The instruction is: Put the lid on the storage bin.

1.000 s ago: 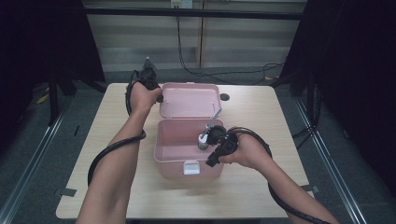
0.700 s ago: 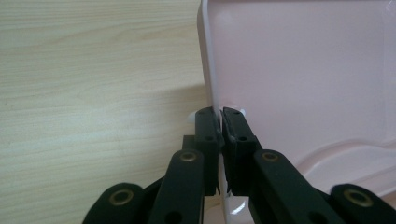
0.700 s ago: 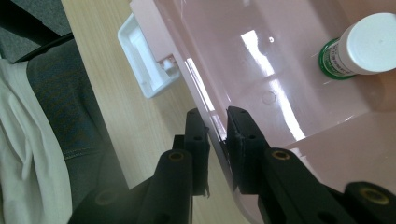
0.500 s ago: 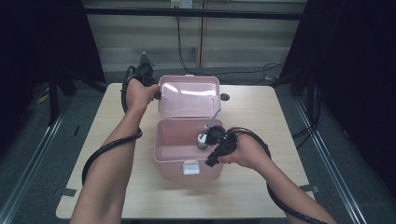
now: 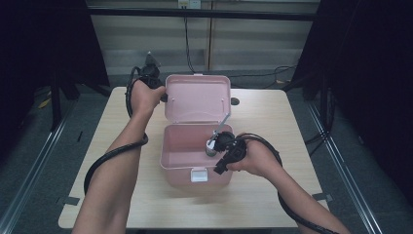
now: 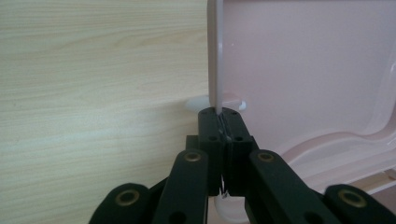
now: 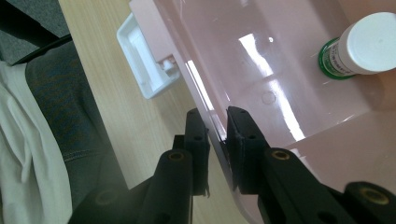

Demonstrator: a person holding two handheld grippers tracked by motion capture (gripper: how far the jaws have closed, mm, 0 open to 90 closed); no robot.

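Dark curtains close off both sides of the room, with a pale panelled wall and trailing cables at the far end and grey floor around. Between them stands a light wooden table (image 5: 122,122). A pink plastic box (image 5: 181,155) sits open at its middle, its lid (image 5: 197,96) raised upright at the far side and a white latch (image 5: 197,174) on the near wall. The left gripper (image 6: 218,122) is clamped tight on the lid's left edge. The right gripper (image 7: 215,125) pinches the box's near rim between its jaws. A small white-capped bottle (image 7: 362,46) with a green label stands inside the box, toward the right.
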